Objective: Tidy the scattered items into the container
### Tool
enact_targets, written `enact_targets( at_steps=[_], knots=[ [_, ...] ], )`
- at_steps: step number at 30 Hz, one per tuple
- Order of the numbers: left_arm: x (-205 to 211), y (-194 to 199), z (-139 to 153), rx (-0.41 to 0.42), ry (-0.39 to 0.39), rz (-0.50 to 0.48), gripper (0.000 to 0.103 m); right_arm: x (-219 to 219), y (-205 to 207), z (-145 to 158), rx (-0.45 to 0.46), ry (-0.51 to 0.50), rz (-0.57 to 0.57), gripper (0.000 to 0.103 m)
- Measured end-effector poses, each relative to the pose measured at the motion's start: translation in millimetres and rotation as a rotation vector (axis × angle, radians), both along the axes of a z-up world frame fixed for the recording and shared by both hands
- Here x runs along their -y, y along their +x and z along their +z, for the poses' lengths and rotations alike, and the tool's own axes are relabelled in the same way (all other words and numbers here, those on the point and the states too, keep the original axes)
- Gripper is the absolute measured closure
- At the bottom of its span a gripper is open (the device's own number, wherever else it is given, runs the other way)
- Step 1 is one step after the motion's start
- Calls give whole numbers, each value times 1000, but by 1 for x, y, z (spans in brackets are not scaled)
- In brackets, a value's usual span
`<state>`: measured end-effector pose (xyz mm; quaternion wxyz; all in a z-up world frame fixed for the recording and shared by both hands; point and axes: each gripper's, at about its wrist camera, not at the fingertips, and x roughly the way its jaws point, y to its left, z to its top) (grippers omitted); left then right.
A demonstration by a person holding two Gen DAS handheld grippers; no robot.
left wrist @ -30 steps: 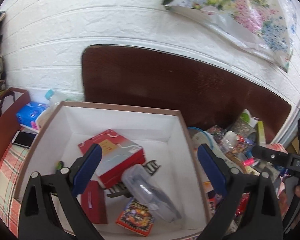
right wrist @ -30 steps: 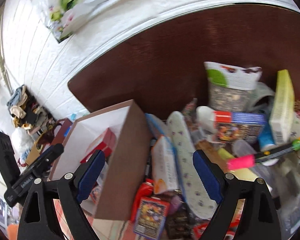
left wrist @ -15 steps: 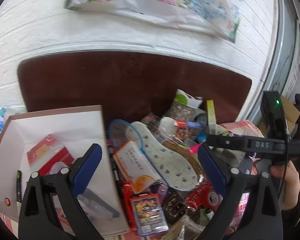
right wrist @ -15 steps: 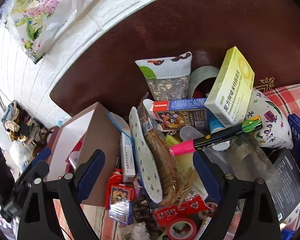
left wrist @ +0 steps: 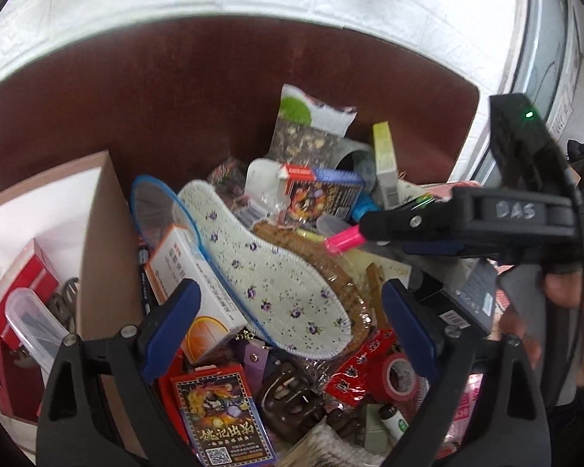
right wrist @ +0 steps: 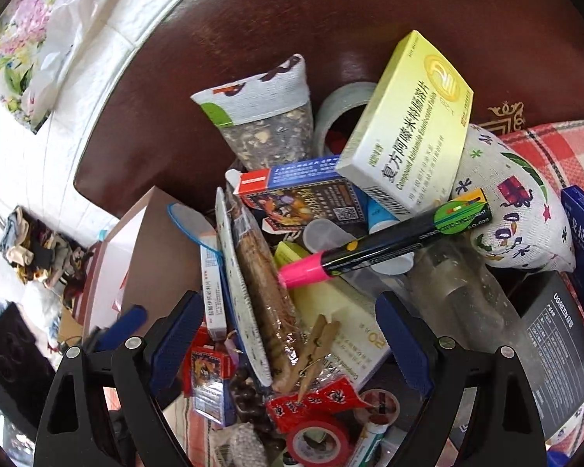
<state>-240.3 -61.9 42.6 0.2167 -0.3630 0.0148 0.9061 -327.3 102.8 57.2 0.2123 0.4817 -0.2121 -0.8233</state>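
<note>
Your left gripper hangs over the near end of the floral insole, its jaws wide apart with nothing pressed between them, though they have just narrowed a little. Your right gripper is spread just as wide and empty, poised above the wooden clothespin and the pale yellow box under it.

The cardboard box you are filling stands at the left of the heap, its brown right wall touching the white medicine carton. Inside it lie a red box and a clear plastic case, with white floor bare toward the far wall.

The pile is packed edge to edge, leaving little room between pieces. The pink-tipped marker lies across the top, clear of its neighbours above. The yellow-green medicine box leans at the far side against the dark wooden board. Near you, red tape and a red snack packet crowd the near edge.
</note>
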Motion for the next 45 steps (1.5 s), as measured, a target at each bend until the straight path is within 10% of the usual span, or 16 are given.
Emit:
enact_targets(
  at_steps=[18, 22, 25, 27, 32, 38, 45],
  knots=[
    [8, -34, -54, 112, -6, 112, 19, -17, -8, -8, -93, -260, -43, 12],
    [10, -35, -55, 84, 9, 124, 19, -5, -11, -10, -94, -188, -36, 13],
    [9, -33, -55, 64, 6, 138, 23, -4, -11, -12, -99, -159, -57, 22],
    [9, -32, -53, 43, -7, 144, 33, -4, -12, -13, -106, -142, -71, 46],
    [6, -28, -49, 18, -55, 159, 69, 1, -23, -33, -67, -162, -73, 75],
    [9, -23, -40, 23, -21, 130, 88, -4, -18, -23, -128, -186, -98, 85],
    [14, -22, -35, 67, 35, 74, 88, -5, -22, -27, -33, -181, -73, 85]
  ],
)
